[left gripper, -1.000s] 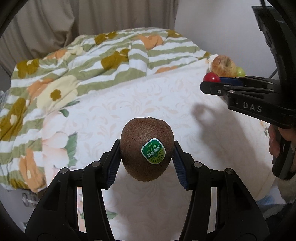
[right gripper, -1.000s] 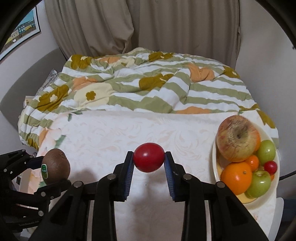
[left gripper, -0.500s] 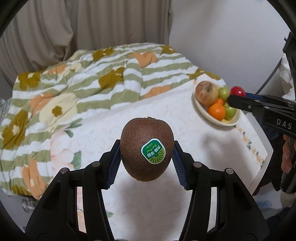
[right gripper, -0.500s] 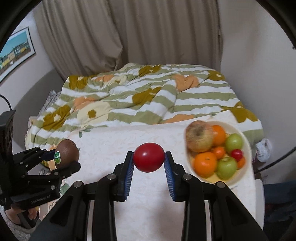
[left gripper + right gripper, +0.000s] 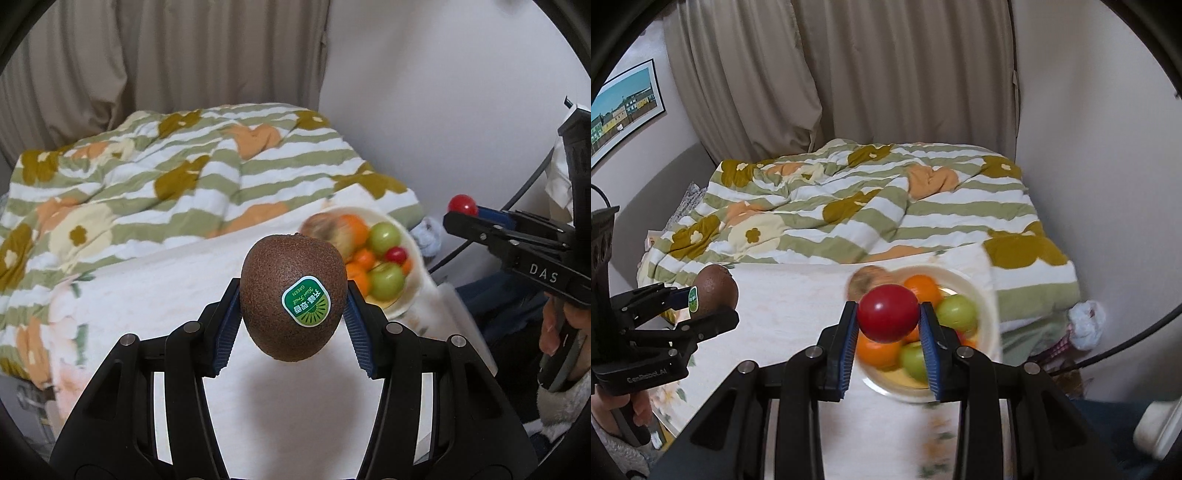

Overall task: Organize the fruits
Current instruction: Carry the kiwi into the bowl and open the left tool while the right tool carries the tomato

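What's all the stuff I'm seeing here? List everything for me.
kiwi: one, brown with green sticker, in the left gripper
red fruit: one, red, in the right gripper
bowl: one, cream, on the table's right side, holding orange, green and small red fruits plus a blurred large one
table: one, pale floral cloth, in front of the bed
quilt: one, green-and-white striped, flowered, on the bed
curtains: beige, behind the bed
picture: one, colourful houses, left wall
left gripper: one, black, blue pads
right gripper: one, black, blue pads
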`<action>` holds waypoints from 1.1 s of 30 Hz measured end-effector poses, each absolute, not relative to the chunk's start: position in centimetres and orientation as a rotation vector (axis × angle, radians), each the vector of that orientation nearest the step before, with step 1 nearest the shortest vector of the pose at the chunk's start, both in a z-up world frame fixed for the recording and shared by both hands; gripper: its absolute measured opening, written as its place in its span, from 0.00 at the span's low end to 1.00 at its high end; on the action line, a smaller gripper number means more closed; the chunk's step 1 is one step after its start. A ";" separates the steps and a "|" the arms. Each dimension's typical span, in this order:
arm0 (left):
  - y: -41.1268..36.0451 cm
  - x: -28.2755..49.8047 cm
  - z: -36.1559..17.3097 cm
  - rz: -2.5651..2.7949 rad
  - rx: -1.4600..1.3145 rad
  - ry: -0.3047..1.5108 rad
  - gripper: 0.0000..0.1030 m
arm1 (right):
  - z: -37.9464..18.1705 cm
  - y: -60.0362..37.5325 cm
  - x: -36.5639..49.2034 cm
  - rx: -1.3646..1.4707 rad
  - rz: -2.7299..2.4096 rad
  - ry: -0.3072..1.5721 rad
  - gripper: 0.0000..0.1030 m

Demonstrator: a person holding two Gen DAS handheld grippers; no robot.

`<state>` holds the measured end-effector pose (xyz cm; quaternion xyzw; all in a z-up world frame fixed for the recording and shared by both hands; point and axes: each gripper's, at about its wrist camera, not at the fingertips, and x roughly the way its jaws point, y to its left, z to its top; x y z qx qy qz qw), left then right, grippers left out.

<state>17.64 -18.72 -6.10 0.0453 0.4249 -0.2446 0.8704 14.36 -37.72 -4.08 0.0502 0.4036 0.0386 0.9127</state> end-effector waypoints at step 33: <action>-36.3 22.3 -15.5 -0.412 0.138 1.050 0.60 | -10.5 -50.2 19.8 0.132 0.206 0.927 0.29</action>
